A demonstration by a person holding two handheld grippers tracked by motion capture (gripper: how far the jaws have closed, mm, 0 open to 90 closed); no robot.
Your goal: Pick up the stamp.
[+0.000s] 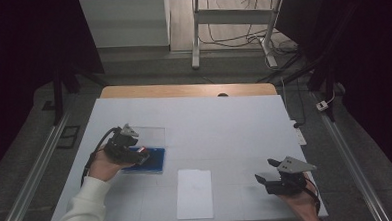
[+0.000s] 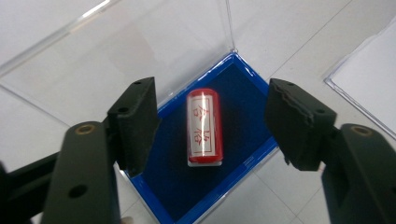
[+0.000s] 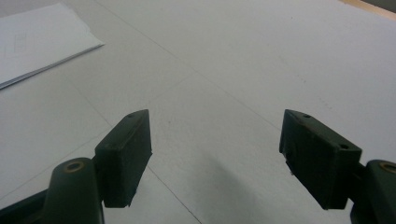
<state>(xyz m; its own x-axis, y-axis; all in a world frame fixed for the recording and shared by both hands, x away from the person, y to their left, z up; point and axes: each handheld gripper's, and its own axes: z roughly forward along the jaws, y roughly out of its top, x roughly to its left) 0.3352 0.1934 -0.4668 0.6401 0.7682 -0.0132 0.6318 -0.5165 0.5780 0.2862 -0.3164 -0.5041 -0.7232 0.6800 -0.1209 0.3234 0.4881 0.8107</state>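
Left gripper (image 2: 212,126): jaws spread, either side of the red stamp (image 2: 204,126), not touching it.
Red stamp: lay in the blue-lined box (image 2: 243,88), lid open.
Right gripper (image 3: 215,158): jaws spread wide over the worktop (image 3: 233,56), nothing held.

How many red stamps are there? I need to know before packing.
1: the red stamp lies in the blue-lined box, between the left gripper and its open jaws.

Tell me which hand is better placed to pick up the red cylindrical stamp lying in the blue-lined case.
Left. The left tongs hang open over the red cylindrical stamp in the blue-lined case, one jaw on each side, not touching it. The right tongs sit open over bare table across the white paper sheet.
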